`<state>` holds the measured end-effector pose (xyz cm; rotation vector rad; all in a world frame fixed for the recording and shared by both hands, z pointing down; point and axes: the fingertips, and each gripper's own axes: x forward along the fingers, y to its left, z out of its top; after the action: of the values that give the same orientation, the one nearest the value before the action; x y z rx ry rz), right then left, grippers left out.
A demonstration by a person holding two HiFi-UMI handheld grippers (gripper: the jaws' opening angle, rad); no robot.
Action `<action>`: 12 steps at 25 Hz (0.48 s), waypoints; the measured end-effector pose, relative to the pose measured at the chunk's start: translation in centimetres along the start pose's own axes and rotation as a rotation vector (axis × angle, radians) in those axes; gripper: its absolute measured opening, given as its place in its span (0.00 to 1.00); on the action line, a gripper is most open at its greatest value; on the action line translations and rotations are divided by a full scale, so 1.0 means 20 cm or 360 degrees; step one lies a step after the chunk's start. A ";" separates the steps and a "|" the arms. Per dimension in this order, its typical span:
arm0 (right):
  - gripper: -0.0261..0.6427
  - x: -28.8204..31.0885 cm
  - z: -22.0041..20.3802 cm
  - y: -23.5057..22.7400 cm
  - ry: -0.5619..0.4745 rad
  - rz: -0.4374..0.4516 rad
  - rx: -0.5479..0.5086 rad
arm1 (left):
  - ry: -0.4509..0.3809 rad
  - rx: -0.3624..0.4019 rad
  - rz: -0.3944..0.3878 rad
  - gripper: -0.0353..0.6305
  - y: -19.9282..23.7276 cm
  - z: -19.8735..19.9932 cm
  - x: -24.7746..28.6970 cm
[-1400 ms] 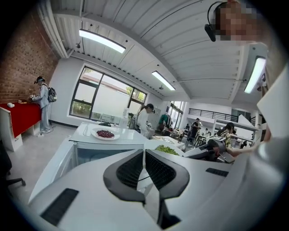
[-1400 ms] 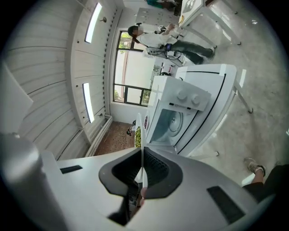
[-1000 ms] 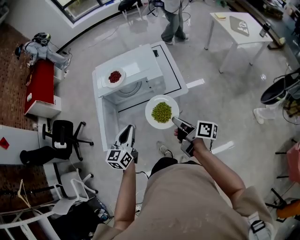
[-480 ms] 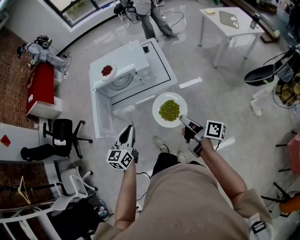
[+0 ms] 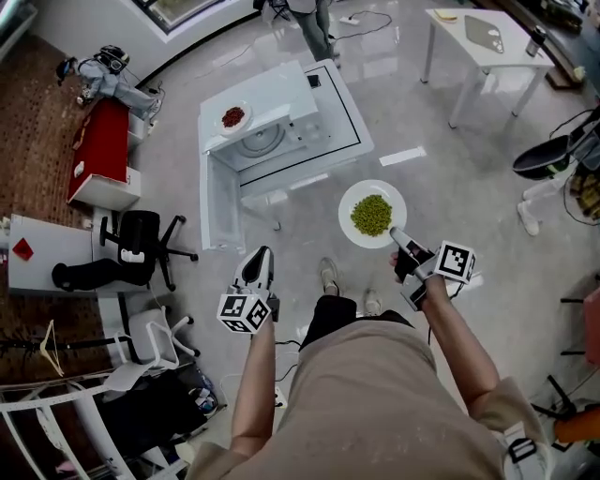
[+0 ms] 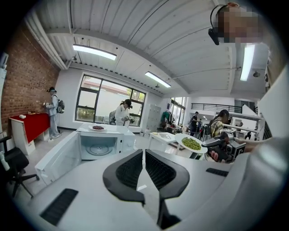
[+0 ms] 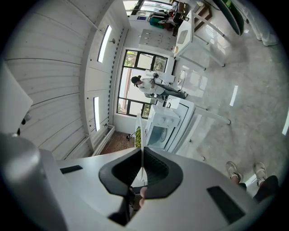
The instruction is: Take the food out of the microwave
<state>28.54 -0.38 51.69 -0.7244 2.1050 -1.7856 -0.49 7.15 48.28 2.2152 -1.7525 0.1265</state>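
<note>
The white microwave [image 5: 295,112] stands with its door [image 5: 218,204] swung open and its turntable bare. A white plate of green peas [image 5: 372,214] hangs over the floor to the microwave's right, away from it. My right gripper [image 5: 395,234] is shut on the plate's near rim. In the right gripper view the plate [image 7: 141,131] runs edge-on between the pads. My left gripper [image 5: 260,256] is shut and holds nothing, in front of the open door. The left gripper view shows its closed gripper [image 6: 143,151], the microwave [image 6: 100,143] ahead and the pea plate [image 6: 191,143] at right.
A small plate of red food [image 5: 232,118] rests on top of the microwave. An office chair [image 5: 141,246] and a red cabinet [image 5: 98,155] stand at left, a white table [image 5: 483,42] at upper right. A person [image 5: 314,23] stands behind the microwave.
The right gripper has carried the pea plate rightward and back, away from the microwave's opening. The left gripper has drawn back from the door along with it, still shut.
</note>
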 end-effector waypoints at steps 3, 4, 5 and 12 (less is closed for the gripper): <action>0.07 -0.01 0.04 -0.06 -0.0019 -0.0002 -0.0030 | 0.0025 -0.0011 0.0052 0.07 0.06 -0.05 -0.03; 0.07 -0.01 0.05 -0.08 -0.0033 -0.0003 -0.0023 | 0.0031 -0.0015 0.0063 0.07 0.08 -0.07 -0.04; 0.07 -0.02 0.05 -0.10 -0.0047 -0.0007 -0.0016 | 0.0037 -0.0021 0.0073 0.07 0.10 -0.09 -0.05; 0.07 -0.02 0.07 -0.18 -0.0133 -0.0048 0.0034 | 0.0063 -0.0062 0.0101 0.07 0.23 -0.17 -0.02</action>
<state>30.25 -1.77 54.79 -0.8144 2.0289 -1.7590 -4.67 7.65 52.26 2.1163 -1.7896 0.1482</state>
